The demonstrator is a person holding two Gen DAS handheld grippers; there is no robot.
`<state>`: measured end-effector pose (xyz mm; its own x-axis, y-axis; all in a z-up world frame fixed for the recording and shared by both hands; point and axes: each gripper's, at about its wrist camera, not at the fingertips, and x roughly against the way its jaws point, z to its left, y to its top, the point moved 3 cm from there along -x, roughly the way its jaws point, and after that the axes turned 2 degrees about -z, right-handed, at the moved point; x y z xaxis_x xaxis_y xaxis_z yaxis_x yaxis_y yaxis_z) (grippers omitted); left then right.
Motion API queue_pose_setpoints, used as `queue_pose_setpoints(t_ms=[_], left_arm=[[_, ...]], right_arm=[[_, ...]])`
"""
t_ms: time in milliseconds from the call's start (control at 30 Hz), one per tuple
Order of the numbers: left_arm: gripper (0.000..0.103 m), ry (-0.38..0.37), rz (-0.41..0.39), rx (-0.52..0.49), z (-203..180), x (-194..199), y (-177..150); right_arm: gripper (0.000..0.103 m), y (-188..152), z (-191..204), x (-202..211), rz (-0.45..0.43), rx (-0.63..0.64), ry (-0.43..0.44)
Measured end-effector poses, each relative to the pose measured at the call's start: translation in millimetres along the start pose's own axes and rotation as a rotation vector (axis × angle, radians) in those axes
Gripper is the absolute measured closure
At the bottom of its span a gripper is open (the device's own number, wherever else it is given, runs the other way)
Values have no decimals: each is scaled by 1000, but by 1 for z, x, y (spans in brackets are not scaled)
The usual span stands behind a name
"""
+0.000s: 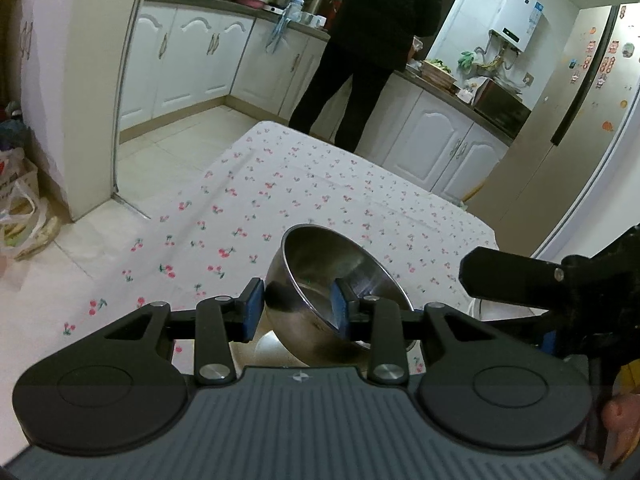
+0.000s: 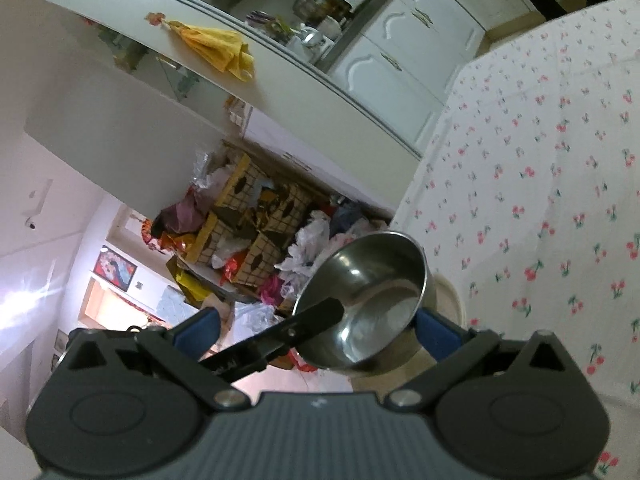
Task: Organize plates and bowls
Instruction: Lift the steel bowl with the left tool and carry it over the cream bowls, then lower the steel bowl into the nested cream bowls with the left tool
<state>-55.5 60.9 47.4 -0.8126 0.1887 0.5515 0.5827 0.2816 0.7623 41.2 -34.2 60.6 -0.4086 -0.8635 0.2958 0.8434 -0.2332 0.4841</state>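
Note:
A steel bowl is held tilted above the cherry-print table. My left gripper is shut on its rim, with one blue pad inside the bowl and the other outside. In the right wrist view the same steel bowl hangs tilted in front of my right gripper, whose blue pads stand wide apart on either side of it without clearly pressing it. A finger of the left gripper reaches into the bowl there. A pale dish lies under the bowl, mostly hidden.
A person in black stands at the kitchen counter beyond the table's far edge. A fridge stands at the right. Bags and boxes are piled on the floor by the table's left side. The cherry-print cloth covers the table.

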Motion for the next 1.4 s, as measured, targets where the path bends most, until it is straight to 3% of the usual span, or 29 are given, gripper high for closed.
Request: queue_pose_setpoints(t_ms=[467, 633, 867, 1033, 1200, 1400], left_arm=[[60, -10, 5, 39, 14, -5, -7], [40, -6, 5, 80, 22, 1, -9], [25, 15, -19, 96, 25, 12, -14], [5, 17, -25, 100, 27, 18, -18], [3, 32, -27, 90, 29, 22, -21], [0, 86, -31, 74, 29, 26, -23]], right_arm=[[0, -17, 0, -3, 4, -5, -88], [0, -20, -1, 0, -4, -13, -117], [0, -27, -5, 6, -52, -3, -171], [0, -33, -9, 12, -112, 15, -212], [0, -38, -11, 17, -158, 35, -233], [0, -47, -5, 19, -211, 150, -296]])
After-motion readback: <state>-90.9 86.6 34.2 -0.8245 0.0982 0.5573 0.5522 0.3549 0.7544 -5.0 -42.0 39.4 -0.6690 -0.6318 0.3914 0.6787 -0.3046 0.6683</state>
